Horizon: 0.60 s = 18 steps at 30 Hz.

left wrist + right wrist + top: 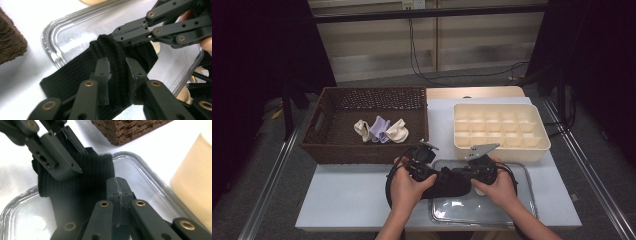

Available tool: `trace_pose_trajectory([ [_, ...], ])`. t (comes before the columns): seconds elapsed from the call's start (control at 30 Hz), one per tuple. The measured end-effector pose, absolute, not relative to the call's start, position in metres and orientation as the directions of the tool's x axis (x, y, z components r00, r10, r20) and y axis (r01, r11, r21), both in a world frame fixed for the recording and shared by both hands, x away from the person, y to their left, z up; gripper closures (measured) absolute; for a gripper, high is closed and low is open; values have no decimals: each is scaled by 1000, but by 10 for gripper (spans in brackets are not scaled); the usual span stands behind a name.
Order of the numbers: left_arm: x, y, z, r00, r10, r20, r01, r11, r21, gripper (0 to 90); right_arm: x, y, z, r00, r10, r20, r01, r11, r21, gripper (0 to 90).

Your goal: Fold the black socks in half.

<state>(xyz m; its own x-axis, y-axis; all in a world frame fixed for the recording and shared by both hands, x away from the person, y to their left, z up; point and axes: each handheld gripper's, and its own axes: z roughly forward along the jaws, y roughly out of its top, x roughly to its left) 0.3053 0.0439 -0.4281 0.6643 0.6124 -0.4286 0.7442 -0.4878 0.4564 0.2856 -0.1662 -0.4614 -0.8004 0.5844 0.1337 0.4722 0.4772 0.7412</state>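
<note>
White worktop, dark room. Both tongs grip black sock over clear tray: right tongs clenched on edge, left tongs pinching fold, likely for folding.

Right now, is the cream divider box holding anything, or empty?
Empty, as far as visible. The cream divider box shows bare compartments in the high view; three rolled socks lie in the wicker basket.

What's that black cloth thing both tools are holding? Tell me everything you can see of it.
It is a black ribbed knit sock, soft and stretchy-looking, lying partly over the rim of the clear shallow plastic tray on the white table. A raised fold of it sits between the jaws of the left hand-held gripper, bunching the fabric upward. The right hand-held gripper is shut on its other end. Whether it is one sock or a folded pair is unclear.
</note>
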Motion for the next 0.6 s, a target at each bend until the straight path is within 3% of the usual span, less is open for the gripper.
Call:
trace_pose_trajectory([
  [0.5,307,55,-415,681,602,-417,718,-437,542,417,284,-176,-457,-790,597,142,474,447,759,898],
  [0.6,305,63,-414,669,614,-420,726,-415,549,407,284,-177,-457,-789,600,135,472,451,758,897],
])
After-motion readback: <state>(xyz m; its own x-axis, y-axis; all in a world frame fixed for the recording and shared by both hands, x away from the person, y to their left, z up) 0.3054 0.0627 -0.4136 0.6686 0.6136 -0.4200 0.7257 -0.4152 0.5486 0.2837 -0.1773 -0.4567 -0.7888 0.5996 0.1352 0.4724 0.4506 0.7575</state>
